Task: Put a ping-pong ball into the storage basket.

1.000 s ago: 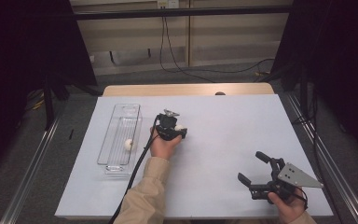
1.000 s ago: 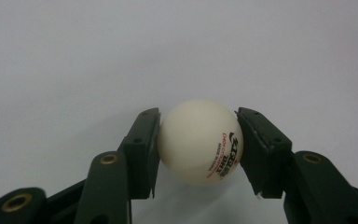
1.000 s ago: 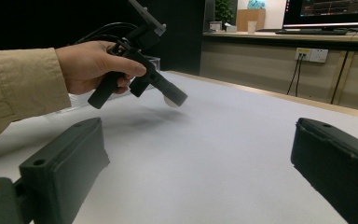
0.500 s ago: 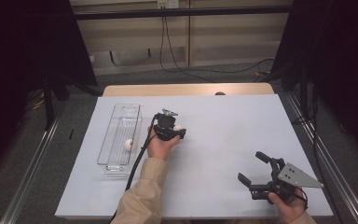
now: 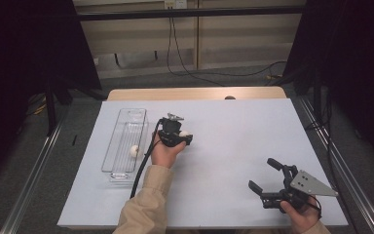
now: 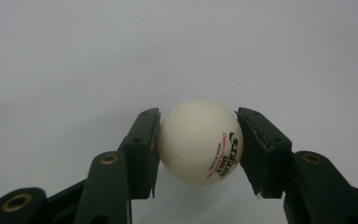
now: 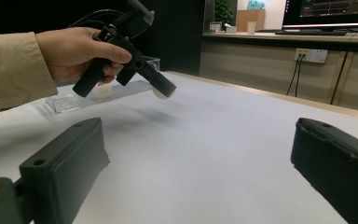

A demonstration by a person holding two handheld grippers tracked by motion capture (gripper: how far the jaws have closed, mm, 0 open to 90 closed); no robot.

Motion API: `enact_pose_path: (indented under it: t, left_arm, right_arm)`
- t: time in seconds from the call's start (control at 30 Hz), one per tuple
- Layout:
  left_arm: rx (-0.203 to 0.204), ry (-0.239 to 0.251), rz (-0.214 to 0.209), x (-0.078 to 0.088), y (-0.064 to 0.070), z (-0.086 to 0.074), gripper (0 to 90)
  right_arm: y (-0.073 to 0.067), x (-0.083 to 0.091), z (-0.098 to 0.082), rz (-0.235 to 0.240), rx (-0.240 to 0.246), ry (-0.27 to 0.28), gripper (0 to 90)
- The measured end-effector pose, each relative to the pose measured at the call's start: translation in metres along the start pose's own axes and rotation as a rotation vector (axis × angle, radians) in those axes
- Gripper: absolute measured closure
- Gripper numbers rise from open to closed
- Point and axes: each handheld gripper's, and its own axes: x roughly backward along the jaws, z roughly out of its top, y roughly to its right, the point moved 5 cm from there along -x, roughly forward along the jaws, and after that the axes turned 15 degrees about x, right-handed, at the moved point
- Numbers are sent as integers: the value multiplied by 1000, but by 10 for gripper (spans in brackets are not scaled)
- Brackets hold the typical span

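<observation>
The white table (image 5: 233,161) is carrying everything, and a clear plastic tray (image 5: 126,127) is lying lengthwise near its left edge, with one white ball (image 5: 134,150) sitting inside it toward the near end. Just right of the tray, toward the middle of the table, the left gripper (image 5: 184,134) is pinching a second white ping-pong ball (image 6: 200,141) across its widest part, one black pad pressing on each side, and is holding it a little above the table. Near the front right corner the right gripper (image 5: 265,178) is idling with its jaws spread wide and nothing between them.

The held ball is looking very light, hollow and smooth, so it is likely slipping or popping out if the pads are sitting off its middle. Its thin shell is probably denting under a hard squeeze, so a gentle, centred pinch is serving best. Once let go it is likely rolling and bouncing freely, so lowering it close to the tray floor before releasing seems wise.
</observation>
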Motion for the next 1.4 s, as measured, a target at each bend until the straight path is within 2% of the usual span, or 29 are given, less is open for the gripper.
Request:
enact_pose_path:
  t: [1.07, 1.13, 1.4]
  left_arm:
    - [28, 14, -2, 20, -7, 1, 511]
    - [17, 11, 4, 21, -8, 1, 511]
    - [24, 13, 2, 26, -9, 2, 511]
  right_arm:
    - [0, 0, 0, 2, 3, 1, 26]
    - [0, 0, 0, 1, 2, 0, 26]
    - [0, 0, 0, -1, 3, 0, 26]
